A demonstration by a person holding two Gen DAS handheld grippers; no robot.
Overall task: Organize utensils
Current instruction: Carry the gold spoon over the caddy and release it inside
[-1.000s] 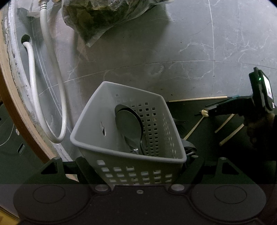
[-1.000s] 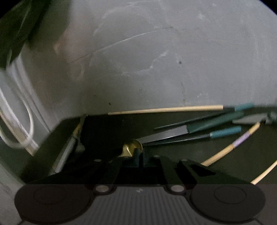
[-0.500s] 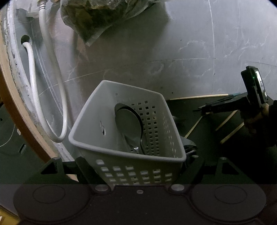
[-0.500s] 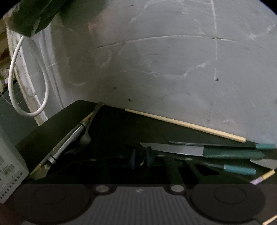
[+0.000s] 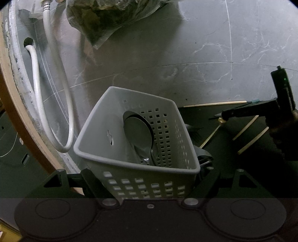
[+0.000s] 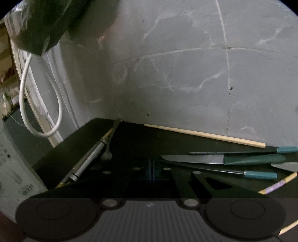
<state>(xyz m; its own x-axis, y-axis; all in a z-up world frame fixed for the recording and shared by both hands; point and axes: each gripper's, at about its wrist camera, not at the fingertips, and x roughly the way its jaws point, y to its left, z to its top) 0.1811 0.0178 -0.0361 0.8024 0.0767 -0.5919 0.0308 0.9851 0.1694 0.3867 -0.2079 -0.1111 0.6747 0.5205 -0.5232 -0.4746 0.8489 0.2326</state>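
Observation:
A grey perforated basket [image 5: 96,130] with large metal spoons [image 5: 137,134] inside sits tilted between the fingers of my left gripper [image 5: 149,178], which is shut on its lower walls. To its right a black mat [image 5: 232,149] carries loose utensils. My right gripper [image 5: 223,116] reaches in from the right, its closed tips on the bowl end of a gold spoon [image 5: 221,120]. In the right wrist view the right gripper [image 6: 151,167] is shut; the pinch is too dark to see. A teal-handled knife [image 6: 204,159] and teal-handled utensils [image 6: 260,175] lie just right of it.
Wooden chopsticks [image 5: 245,127] and one long chopstick [image 6: 204,135] lie on the mat. A silver utensil [image 6: 89,158] rests along the mat's left edge. A white hose [image 5: 37,104] loops at the left, and a plastic bag [image 5: 111,14] lies on the grey tiles behind.
The right gripper's fingers have closed together and it has rolled and shifted slightly over the mat. The left gripper and the basket have stayed still.

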